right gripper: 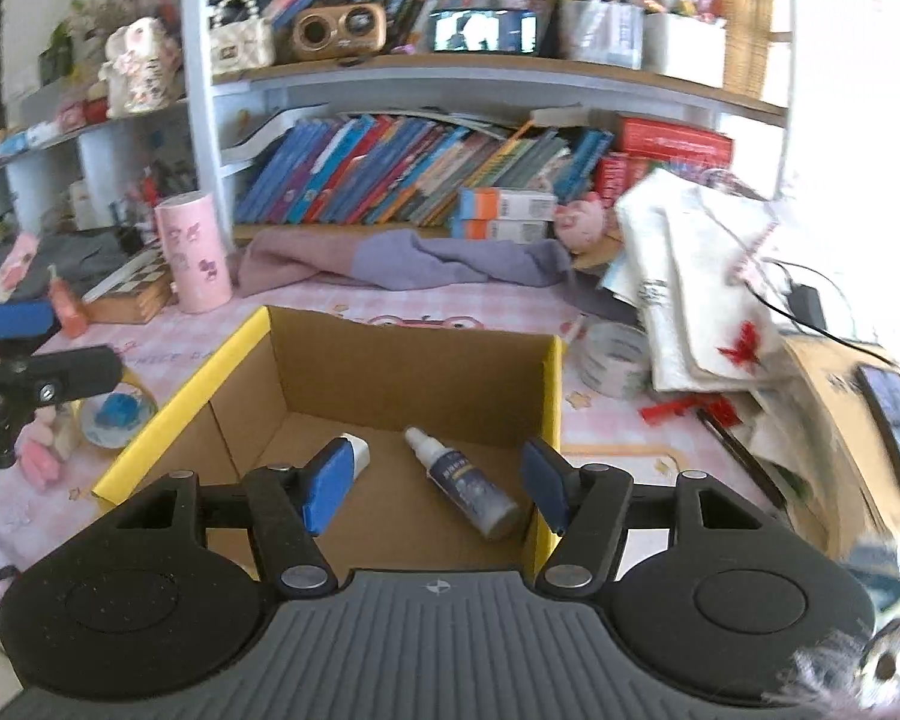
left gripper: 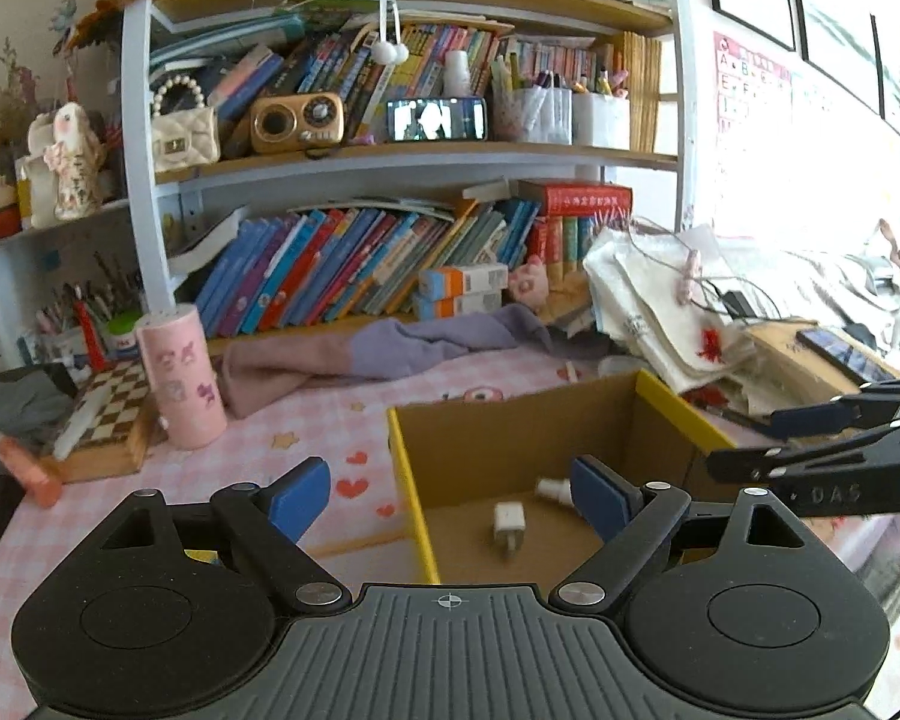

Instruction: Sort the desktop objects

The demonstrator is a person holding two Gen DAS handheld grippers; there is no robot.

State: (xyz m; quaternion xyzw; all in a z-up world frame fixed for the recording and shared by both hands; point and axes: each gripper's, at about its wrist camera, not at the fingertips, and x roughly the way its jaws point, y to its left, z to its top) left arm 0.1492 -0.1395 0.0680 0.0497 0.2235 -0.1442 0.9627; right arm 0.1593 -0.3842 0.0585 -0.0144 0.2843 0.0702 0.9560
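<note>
On the left of the worktop (right gripper: 342, 300), which is covered with a pink checked cloth, a pink cylindrical container with purple prints (right gripper: 193, 258) is seen standing upright, just beside a wooden chessboard box (right gripper: 132, 291). The left tool (left gripper: 450, 495) is held with its blue pads spread wide, and nothing is gripped between them; one pad is over the cloth and the other over the box. In the middle an open brown cardboard box with yellow edges (right gripper: 555, 384) is placed. On its floor a small white charger plug (left gripper: 509, 525) is lying, and near it, a little to the right, a small spray bottle with a white nozzle and a dark label (right gripper: 465, 483) is laid on its side. The right tool (right gripper: 438, 483) is held above the near edge of the box, its pads apart, with the bottle seen between them but not pressed. To the right of the box a roll of clear tape (right gripper: 615, 357) is found, and further right a black phone (right gripper: 894, 420) is resting on a brown carton.
</note>
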